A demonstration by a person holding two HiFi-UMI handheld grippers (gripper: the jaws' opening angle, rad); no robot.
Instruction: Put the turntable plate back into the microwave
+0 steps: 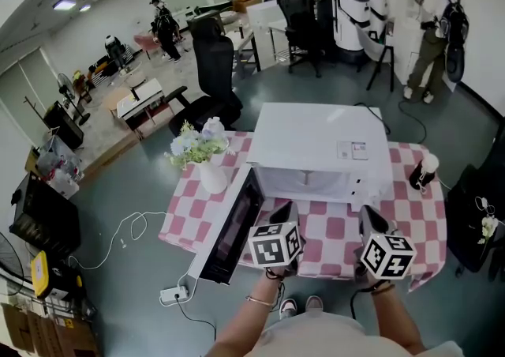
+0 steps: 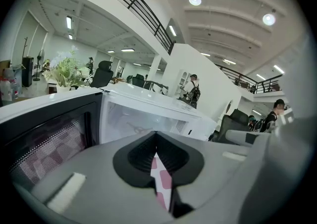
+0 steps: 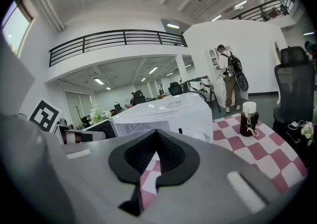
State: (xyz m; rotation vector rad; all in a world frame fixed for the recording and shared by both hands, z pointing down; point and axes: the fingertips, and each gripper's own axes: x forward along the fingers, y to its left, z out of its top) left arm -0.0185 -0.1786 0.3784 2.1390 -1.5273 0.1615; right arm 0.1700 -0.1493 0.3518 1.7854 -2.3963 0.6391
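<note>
The left gripper [image 1: 282, 212] and right gripper [image 1: 369, 219] are squeezed closed on nothing; the open microwave [image 1: 316, 138] sits just beyond both, plate not seen

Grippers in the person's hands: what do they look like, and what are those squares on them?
Both are grey with black ribbed jaws. The left gripper and right gripper each carry a white cube with black square markers. The person wears a thin bracelet on the left wrist and a pale top.
</note>
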